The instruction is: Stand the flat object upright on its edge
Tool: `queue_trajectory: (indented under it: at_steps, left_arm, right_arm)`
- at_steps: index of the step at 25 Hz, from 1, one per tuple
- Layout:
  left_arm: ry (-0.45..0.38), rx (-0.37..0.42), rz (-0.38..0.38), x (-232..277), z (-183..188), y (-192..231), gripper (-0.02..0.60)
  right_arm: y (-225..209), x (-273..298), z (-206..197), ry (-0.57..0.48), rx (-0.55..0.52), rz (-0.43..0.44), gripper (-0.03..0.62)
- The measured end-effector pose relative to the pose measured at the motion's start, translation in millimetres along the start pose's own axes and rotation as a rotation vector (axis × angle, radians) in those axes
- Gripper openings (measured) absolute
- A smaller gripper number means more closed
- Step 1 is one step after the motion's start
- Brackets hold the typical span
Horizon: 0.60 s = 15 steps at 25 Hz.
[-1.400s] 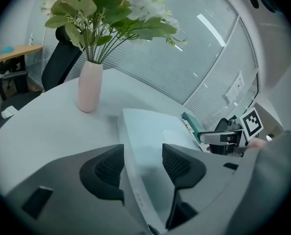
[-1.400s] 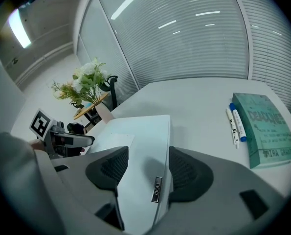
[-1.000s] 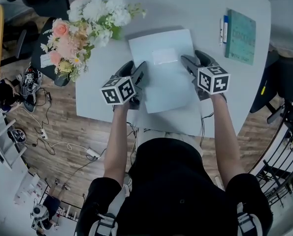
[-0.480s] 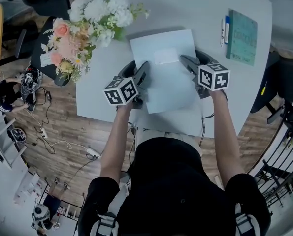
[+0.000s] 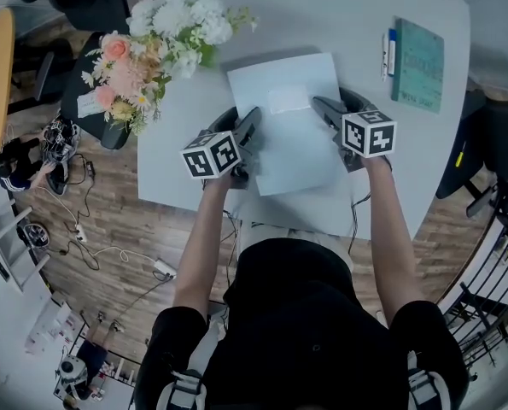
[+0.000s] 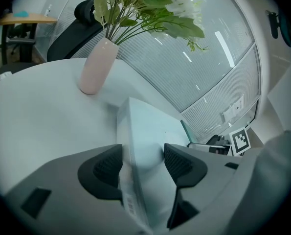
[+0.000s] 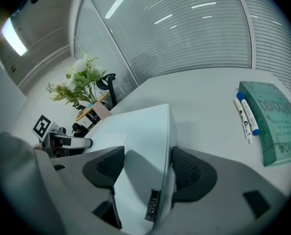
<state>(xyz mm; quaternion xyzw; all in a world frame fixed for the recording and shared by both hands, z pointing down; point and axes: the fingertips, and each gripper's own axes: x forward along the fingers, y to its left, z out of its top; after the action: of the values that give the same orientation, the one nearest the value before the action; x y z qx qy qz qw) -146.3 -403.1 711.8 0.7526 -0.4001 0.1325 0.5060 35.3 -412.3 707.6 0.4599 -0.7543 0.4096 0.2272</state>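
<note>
L tool & R tool each tight on pale flat box edges; edge label illegible

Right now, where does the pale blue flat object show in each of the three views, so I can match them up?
Head view: the pale blue flat object sits just above the middle of the picture.
Left gripper view: lower centre, clamped in the left gripper.
Right gripper view: lower centre, clamped in the right gripper.
Shared landmark: the flowers, upper left in the head view, top centre in the left gripper view, far left in the right gripper view.
</note>
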Motion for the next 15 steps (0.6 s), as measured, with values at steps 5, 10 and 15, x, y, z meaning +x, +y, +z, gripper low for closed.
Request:
queue_trajectory:
  at_steps: [5, 10, 15]
  left_arm:
    - [0.000, 0.038, 0.003, -13, -3, -18, 0.262]
    - [0.002, 0.063, 0.006, -30, -13, -36, 0.262]
    - [-0.023, 0.085, 0.017, -48, -23, -57, 0.262]
  right_arm:
    - [7, -22, 1, -0.033, -0.018, -0.008, 0.311]
    - [16, -46, -4, -0.048, -0.040, -0.006, 0.311]
    - [24, -74, -8, -0.077, -0.070, -0.001, 0.311]
